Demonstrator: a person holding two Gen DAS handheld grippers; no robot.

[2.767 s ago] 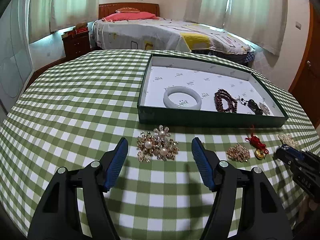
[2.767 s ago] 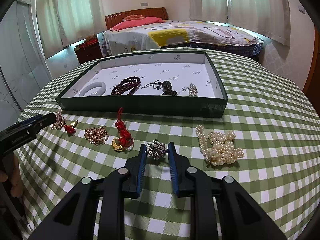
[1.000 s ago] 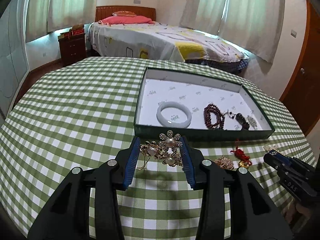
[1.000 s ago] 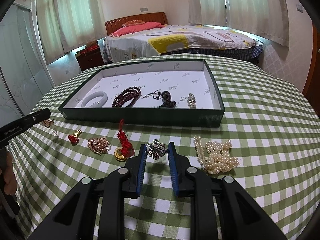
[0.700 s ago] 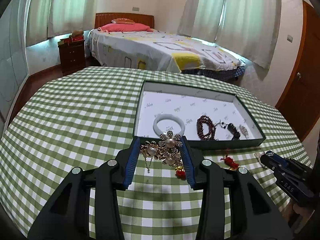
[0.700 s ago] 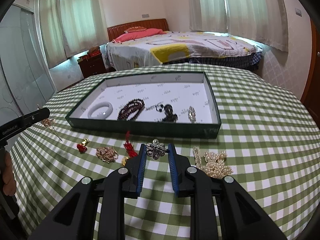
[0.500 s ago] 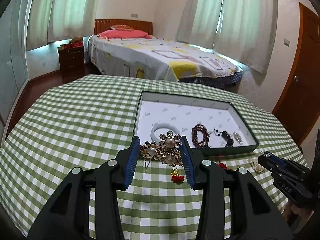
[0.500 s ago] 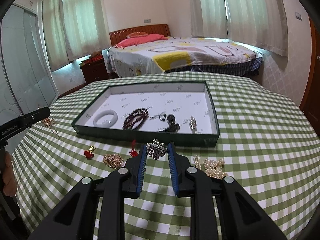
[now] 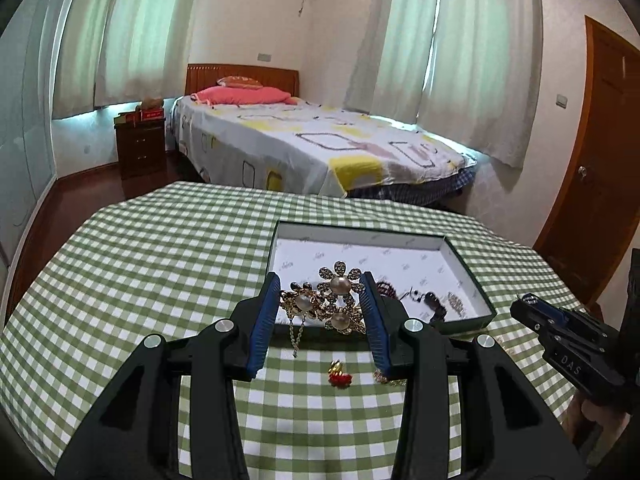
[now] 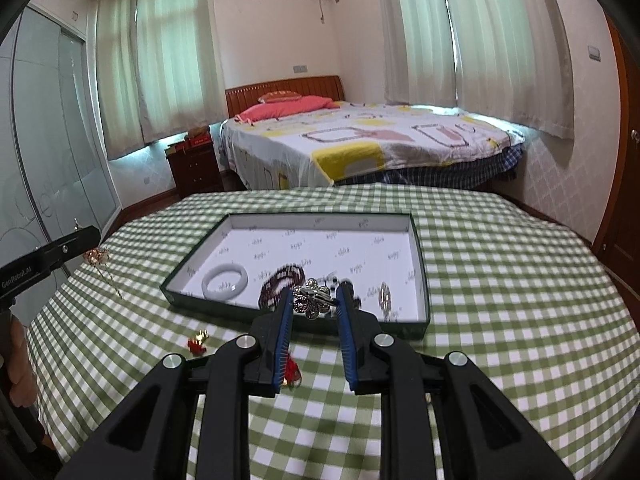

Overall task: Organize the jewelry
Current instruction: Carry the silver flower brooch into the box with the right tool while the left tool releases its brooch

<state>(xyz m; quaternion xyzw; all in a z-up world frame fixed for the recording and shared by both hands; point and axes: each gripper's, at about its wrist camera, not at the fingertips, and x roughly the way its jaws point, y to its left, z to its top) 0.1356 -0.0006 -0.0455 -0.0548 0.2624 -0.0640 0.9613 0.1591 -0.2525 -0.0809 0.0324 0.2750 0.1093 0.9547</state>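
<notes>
Left gripper is clamped on a gold flower brooch cluster with pearl centres, held up off the round table covered in green-and-white checked cloth; a thin gold chain dangles from the cluster. Right gripper is clamped on a small silver rhinestone flower brooch, also lifted clear of the cloth, in front of the near wall of the tray.

Shallow dark green tray with white printed lining sits on the table ahead of both grippers. Inside it: white jade-like bangle at the left, dark red bead bracelet beside it and partly hidden by the right gripper, a small silvery sparkly piece toward the right. A dark item between them is mostly blocked, can't tell what it is.

On the cloth in front of the tray: small red-and-gold charm lying loose, and a red knotted tassel just peeking past the right gripper's left finger.

Background: bed with patterned white and yellow cover, dark wooden nightstand, pale curtains.
</notes>
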